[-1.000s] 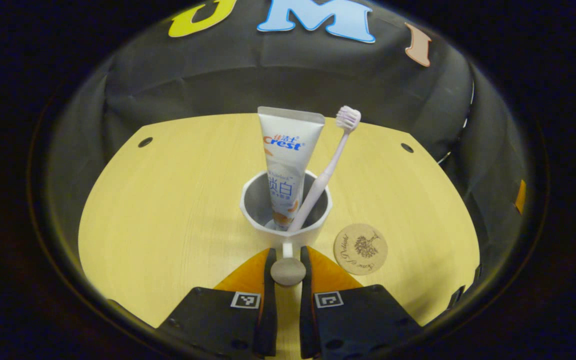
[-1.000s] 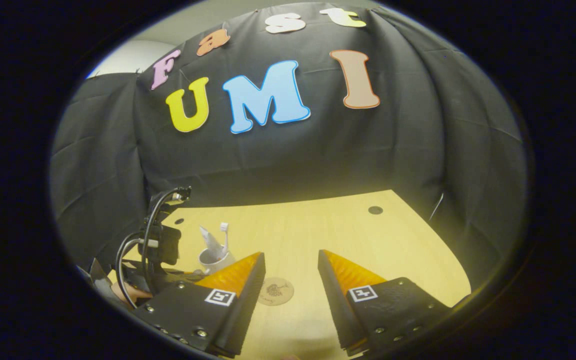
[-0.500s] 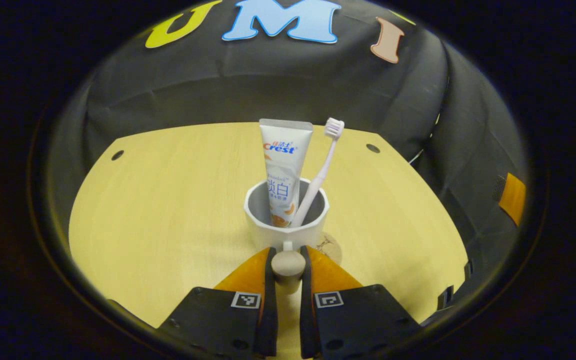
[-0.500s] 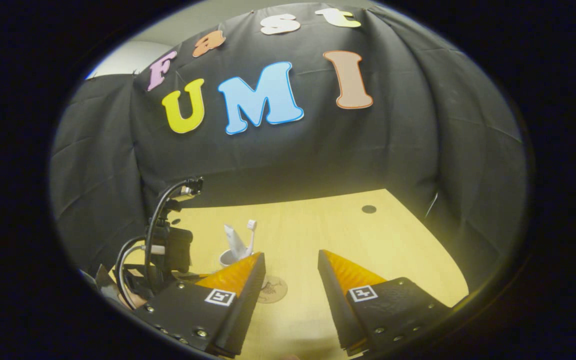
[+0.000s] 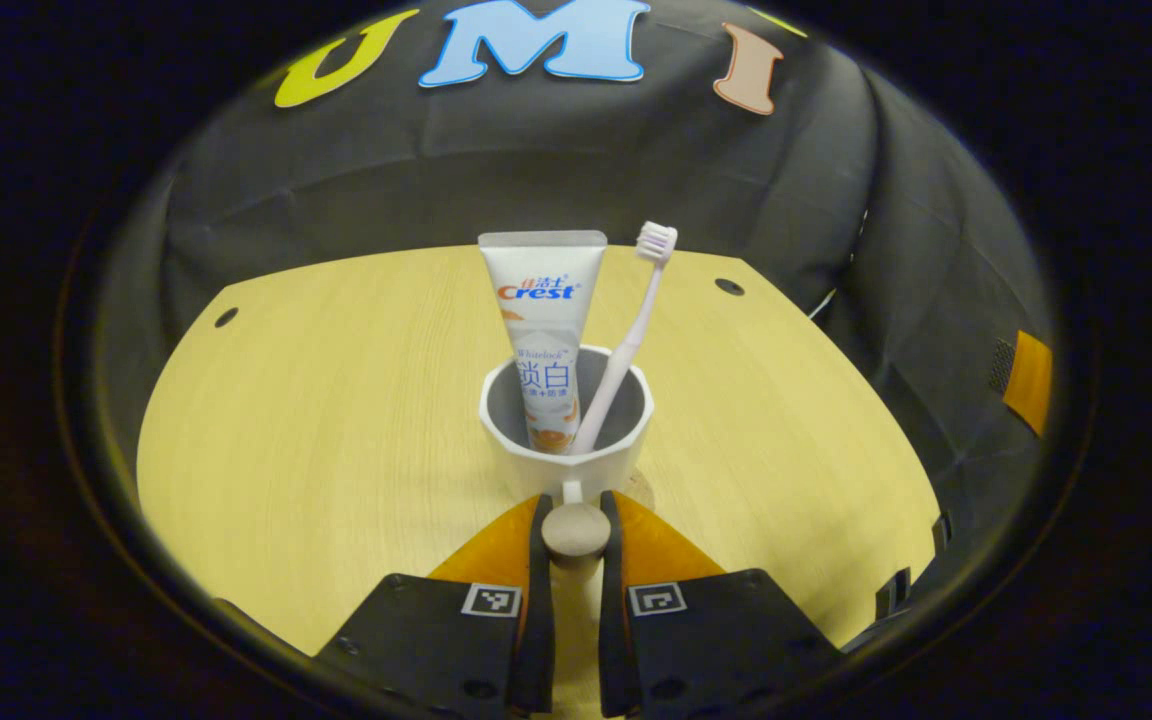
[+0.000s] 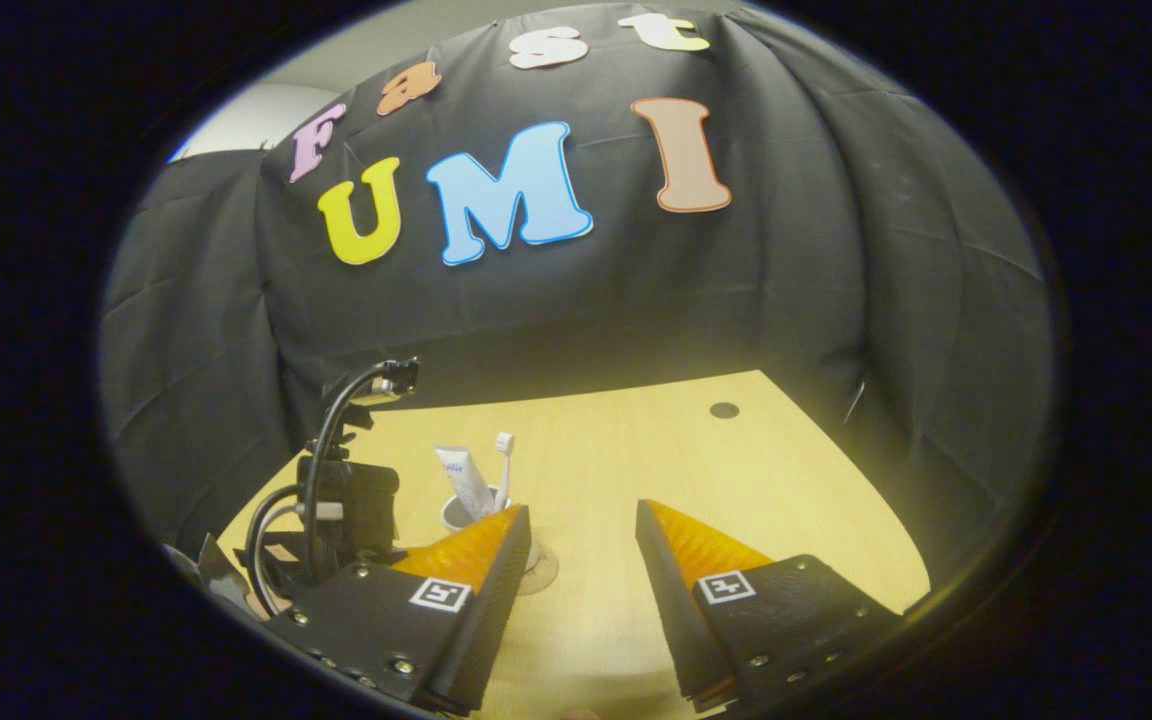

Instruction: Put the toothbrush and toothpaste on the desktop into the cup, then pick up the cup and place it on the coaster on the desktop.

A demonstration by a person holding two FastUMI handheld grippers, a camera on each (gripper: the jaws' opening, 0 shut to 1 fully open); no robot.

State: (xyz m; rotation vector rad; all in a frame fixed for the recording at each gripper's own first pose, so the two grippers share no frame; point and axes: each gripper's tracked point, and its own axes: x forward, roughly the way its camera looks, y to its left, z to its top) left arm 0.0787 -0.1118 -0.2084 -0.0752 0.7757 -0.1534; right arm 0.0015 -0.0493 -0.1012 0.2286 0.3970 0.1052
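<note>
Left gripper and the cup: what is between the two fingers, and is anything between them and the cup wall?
In the left gripper view, the left gripper is shut on the cup's round handle knob; a short stem joins it to the cup. Nothing else lies between.

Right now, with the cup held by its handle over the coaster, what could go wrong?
1. The left claw grips only the handle knob, so the cup could swing or tip.
2. The toothpaste and toothbrush stand tall and lean; a jolt at set-down may topple them.
3. The coaster is mostly hidden under the cup, so it may land off-centre.
</note>
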